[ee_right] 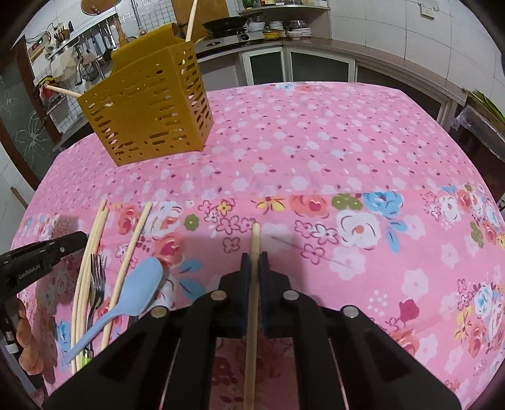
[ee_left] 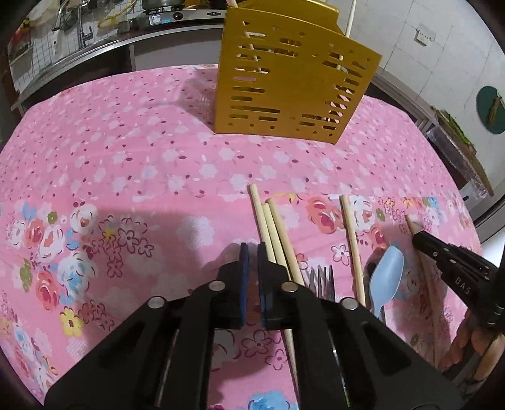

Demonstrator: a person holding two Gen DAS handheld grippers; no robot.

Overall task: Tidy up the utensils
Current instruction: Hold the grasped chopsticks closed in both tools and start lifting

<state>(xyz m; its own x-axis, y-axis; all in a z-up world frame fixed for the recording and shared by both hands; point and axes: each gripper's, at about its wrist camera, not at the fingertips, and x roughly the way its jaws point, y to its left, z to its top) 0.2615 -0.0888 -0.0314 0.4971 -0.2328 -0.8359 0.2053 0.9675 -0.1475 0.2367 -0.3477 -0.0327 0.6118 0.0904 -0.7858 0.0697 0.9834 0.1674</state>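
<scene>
A yellow slotted utensil holder (ee_left: 293, 82) stands at the far side of the pink floral table (ee_left: 126, 151), with chopsticks poking out of it; it also shows in the right wrist view (ee_right: 148, 97). My left gripper (ee_left: 253, 249) is shut and empty, just left of three wooden chopsticks (ee_left: 268, 220). A fork (ee_left: 322, 280), another chopstick (ee_left: 352, 246) and a light blue spoon (ee_left: 386, 274) lie to their right. My right gripper (ee_right: 255, 257) is shut on a single chopstick (ee_right: 254, 284), low over the cloth. It also shows at the right of the left wrist view (ee_left: 416, 235).
A kitchen counter with a stove and pan (ee_right: 227, 23) runs behind the table. A sink and hanging tools (ee_right: 79, 47) are at the back left. White cabinets (ee_right: 315, 66) stand beyond the table's far edge. A person's hand (ee_right: 28, 340) holds the left gripper.
</scene>
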